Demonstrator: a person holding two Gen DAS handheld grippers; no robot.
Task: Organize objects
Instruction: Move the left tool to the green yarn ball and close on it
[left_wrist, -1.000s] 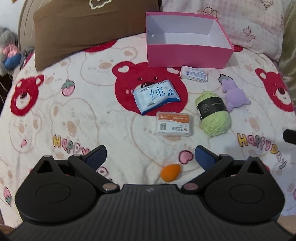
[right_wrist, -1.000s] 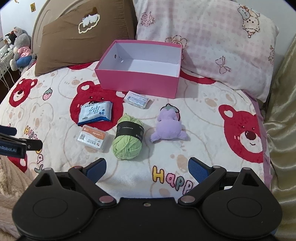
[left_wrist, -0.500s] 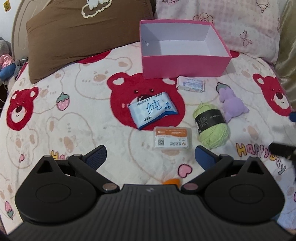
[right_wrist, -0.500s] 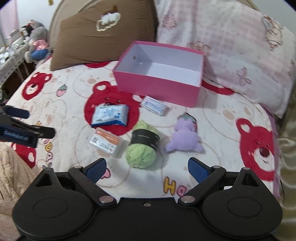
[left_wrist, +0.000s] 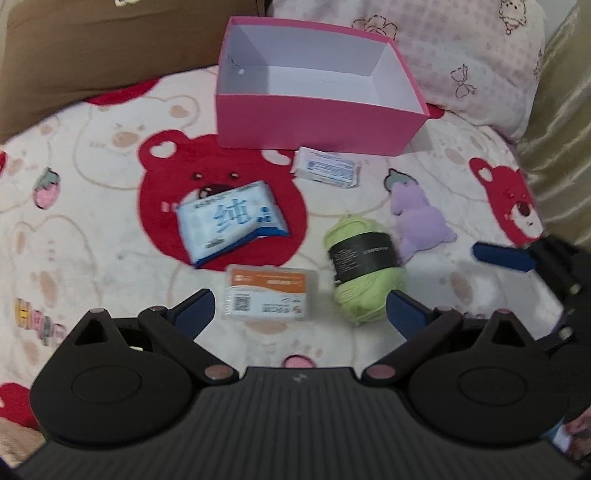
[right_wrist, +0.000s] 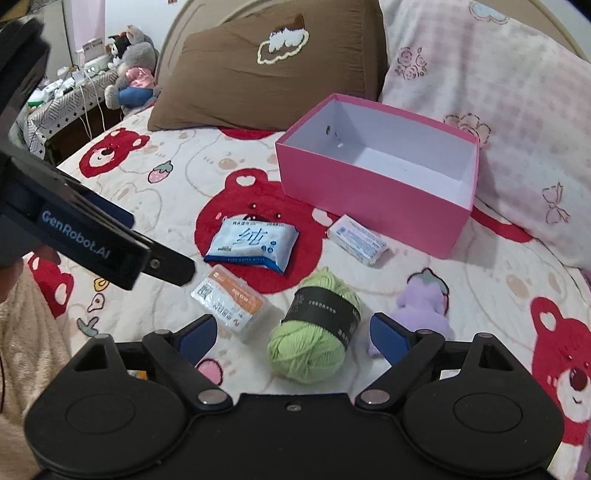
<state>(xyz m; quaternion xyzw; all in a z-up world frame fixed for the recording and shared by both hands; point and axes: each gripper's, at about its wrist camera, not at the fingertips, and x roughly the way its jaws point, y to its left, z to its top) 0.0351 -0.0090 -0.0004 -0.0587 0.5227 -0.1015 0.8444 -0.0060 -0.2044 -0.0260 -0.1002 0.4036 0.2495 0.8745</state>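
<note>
An empty pink box sits at the back of the bed. In front of it lie a blue wipes pack, a small white carton, an orange-and-clear case, a green yarn ball and a purple plush toy. My left gripper is open and empty, just short of the case. My right gripper is open and empty, with the yarn ball between its fingers' line.
A brown pillow and a pink pillow stand behind the box. A gold cover lies at the right. Plush toys sit on a side table at far left. An orange object peeks beside my right gripper.
Both grippers have moved forward towards the objects. The left one now hovers close to the case, the right one close to the yarn ball. Both stay open.
</note>
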